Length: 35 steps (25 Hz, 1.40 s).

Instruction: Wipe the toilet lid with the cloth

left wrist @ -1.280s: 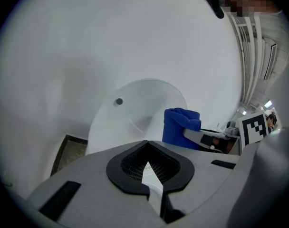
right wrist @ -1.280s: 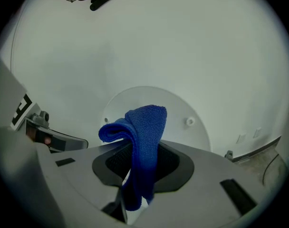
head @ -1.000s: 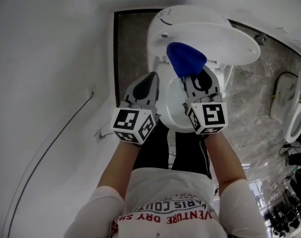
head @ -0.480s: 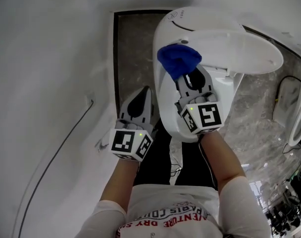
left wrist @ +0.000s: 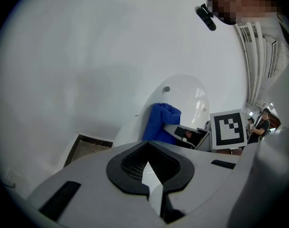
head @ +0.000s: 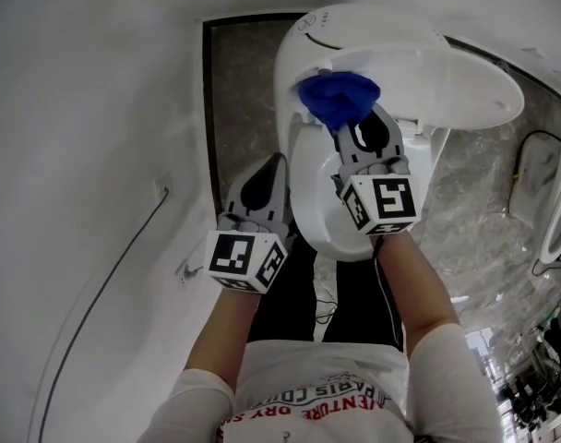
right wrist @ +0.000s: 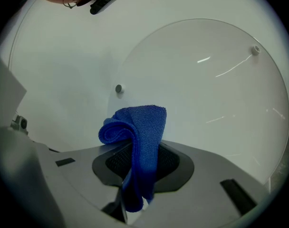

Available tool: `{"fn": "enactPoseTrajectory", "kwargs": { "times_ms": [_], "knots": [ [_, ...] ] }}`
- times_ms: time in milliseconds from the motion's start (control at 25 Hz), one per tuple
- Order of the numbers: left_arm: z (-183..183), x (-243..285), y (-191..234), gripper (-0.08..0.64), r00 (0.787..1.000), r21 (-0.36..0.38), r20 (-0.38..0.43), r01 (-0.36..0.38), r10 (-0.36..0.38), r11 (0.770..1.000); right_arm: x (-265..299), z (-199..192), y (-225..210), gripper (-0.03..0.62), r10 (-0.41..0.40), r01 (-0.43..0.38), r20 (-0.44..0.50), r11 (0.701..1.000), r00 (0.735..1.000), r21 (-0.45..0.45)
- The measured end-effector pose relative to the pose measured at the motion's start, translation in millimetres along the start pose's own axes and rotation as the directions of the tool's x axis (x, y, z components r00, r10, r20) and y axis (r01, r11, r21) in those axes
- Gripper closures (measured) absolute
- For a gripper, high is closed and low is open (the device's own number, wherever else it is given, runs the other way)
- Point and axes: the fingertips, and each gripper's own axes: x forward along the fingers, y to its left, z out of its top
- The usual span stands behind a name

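Marbled grey floor point(head: 474, 220), white toilet point(head: 317, 192) on it

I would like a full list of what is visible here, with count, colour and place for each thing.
toilet lid: one, white, raised
toilet seat: one, white, below the lid
cloth: one, blue, in front of the lid
floor: one, grey stone, left of the toilet
left hand-held gripper: one, grey, shut and empty, left of the seat
right hand-held gripper: one, grey, shut on the cloth

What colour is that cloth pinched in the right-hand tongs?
Plain bright blue, no pattern. The cloth shows best in the right gripper view.
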Motion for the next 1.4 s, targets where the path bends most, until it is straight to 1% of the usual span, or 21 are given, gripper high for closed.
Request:
{"fn": "enactPoseTrajectory", "kwargs": {
  "times_ms": [240, 560, 840, 1080, 1400],
  "knots": [
    [-6, 16, -23, 0.554, 0.999, 0.016, -0.03, 0.025, -0.025, 1.0, -11, -3, -37, 0.494, -0.044, 0.044, -0.011, 0.999, 0.999, 0.01],
    [-11, 36, -65, 0.554, 0.997, 0.025, -0.048, 0.064, -0.062, 0.998, -36, -1, -82, 0.494, -0.084, 0.084, -0.018, 0.996, 0.996, 0.017],
    [-13, 52, -92, 0.554, 0.998, 0.022, -0.039, 0.059, -0.058, 0.998, -61, 2, -124, 0.494, -0.125, 0.126, -0.035, 0.992, 0.992, 0.007],
    [-23, 72, -133, 0.554, 0.997, 0.007, -0.049, 0.066, -0.066, 0.998, -90, 7, -172, 0.494, -0.166, 0.166, -0.053, 0.986, 0.985, -0.004],
    [-38, 80, -163, 0.554, 0.997, -0.013, -0.056, 0.058, -0.059, 0.998, -118, 9, -207, 0.494, -0.2, 0.198, -0.059, 0.979, 0.978, -0.043]
  ]
}}
